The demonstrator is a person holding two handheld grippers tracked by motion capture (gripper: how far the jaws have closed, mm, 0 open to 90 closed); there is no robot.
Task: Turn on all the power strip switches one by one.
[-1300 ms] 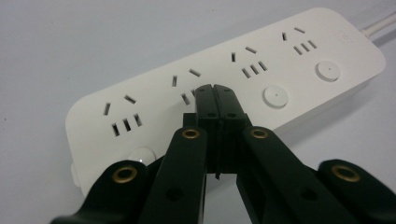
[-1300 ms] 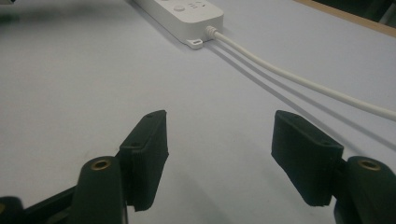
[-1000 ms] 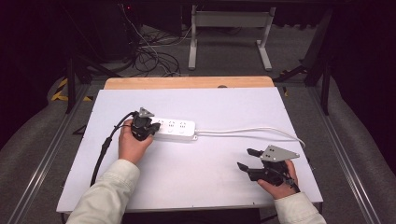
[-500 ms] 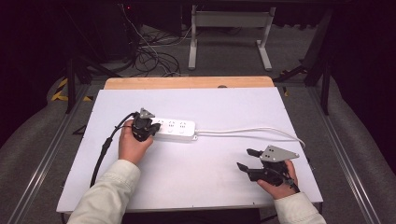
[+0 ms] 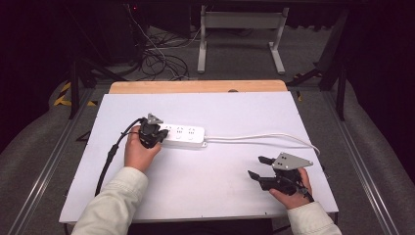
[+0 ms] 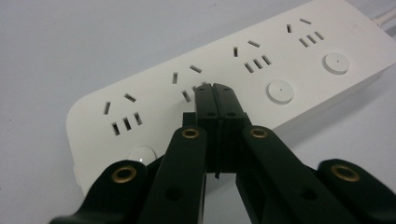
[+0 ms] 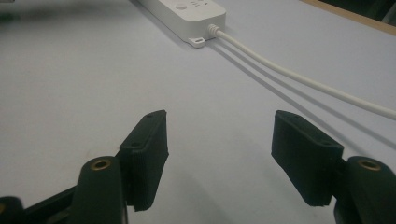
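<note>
A white power strip [image 5: 185, 136] with three socket groups and round buttons lies on the white tabletop [image 5: 225, 107]. My left gripper [image 5: 156, 135] is at the strip's left end. In the left gripper view its jaws are pressed together with nothing between them, and the left gripper [image 6: 215, 91] has its tips over the power strip [image 6: 285, 60] by the second socket group. Whether they touch it I cannot tell. My right gripper [image 5: 255, 166] rests near the front right of the table. The right gripper [image 7: 219, 135] is open and empty, pointing toward the power strip [image 7: 187, 11].
The strip's white cord [image 5: 266, 137] runs right across the table and loops back; the white cord [image 7: 303, 79] lies ahead of the right jaws. A black cable [image 5: 110, 156] trails from the left gripper off the front left. A wooden edge [image 5: 195, 86] borders the far side.
</note>
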